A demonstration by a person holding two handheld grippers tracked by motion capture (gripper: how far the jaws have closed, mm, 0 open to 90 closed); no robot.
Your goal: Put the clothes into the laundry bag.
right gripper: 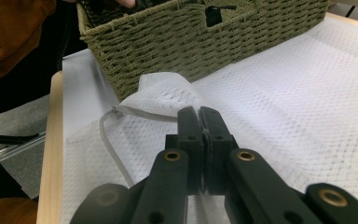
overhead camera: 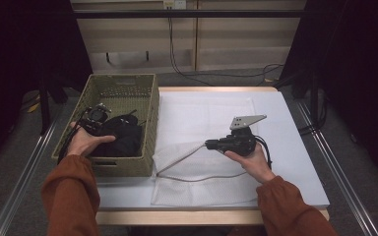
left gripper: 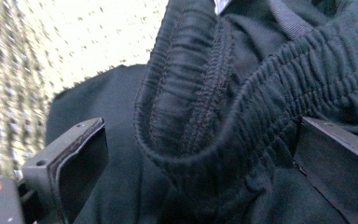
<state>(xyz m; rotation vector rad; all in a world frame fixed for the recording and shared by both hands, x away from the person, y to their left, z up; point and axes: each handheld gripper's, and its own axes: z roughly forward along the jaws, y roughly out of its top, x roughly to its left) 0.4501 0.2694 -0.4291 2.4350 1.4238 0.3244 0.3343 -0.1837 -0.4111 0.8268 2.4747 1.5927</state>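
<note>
- The black garment (overhead camera: 123,137) lies bunched in the near half of the woven basket (overhead camera: 150,105), which sits at the left edge of the table; in my left gripper view its ribbed elastic waistband (left gripper: 223,112) folds across between the two jaws.
- My left gripper (overhead camera: 96,116) is down inside the basket over that garment. Its jaws stand wide apart, one on each side of the waistband, and I see neither pad pressing the cloth, so it is released.
- My right gripper (right gripper: 199,116) is clenched on a fold of the white mesh laundry bag (overhead camera: 211,123), lifting that fold just above the table, near the basket's right wall.
- The bag's zipper edge (right gripper: 114,154) curves off to the left of the right jaws, toward the table's near edge.
- The rest of the bag lies flat over the middle of the white tabletop (overhead camera: 300,162).
- What hems me in on the left: the basket walls on all sides of the left gripper, with its cable trailing over the near-left rim.
- Open room: the far half of the basket is bare, and the tabletop to the right of the bag is free up to its edge.
</note>
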